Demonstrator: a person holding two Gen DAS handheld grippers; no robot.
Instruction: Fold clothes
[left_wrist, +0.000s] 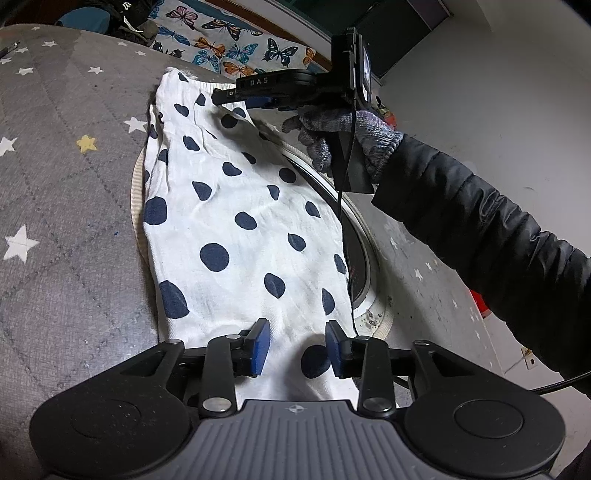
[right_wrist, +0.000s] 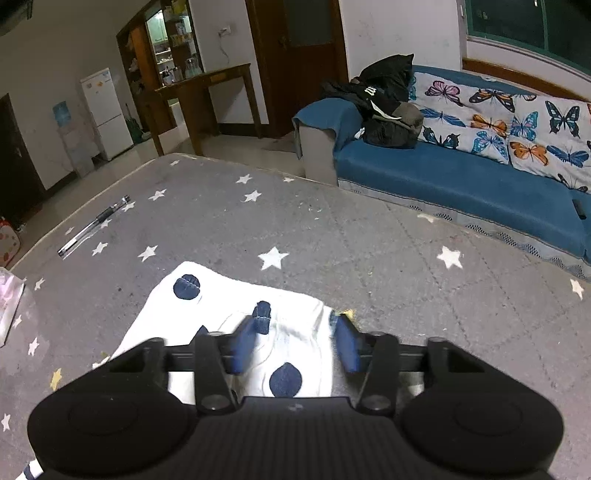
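A white garment with navy polka dots (left_wrist: 236, 221) lies stretched out on a grey star-print cover (left_wrist: 66, 177). My left gripper (left_wrist: 297, 345) is open at the garment's near end, its blue pads standing on either side of a strip of cloth without pinching it. At the far, gathered end a gloved hand (left_wrist: 332, 129) holds my right gripper (left_wrist: 225, 99) just over the cloth. In the right wrist view the right gripper (right_wrist: 297, 341) is open and blurred, straddling that end of the garment (right_wrist: 221, 299).
A round rim with a dark centre (left_wrist: 360, 236) and a cream ribbed edge (left_wrist: 136, 192) show from under the garment. A pen (right_wrist: 92, 226) lies on the cover at left. Behind stands a blue sofa (right_wrist: 461, 177) with butterfly cushions and dark clothes (right_wrist: 388, 107).
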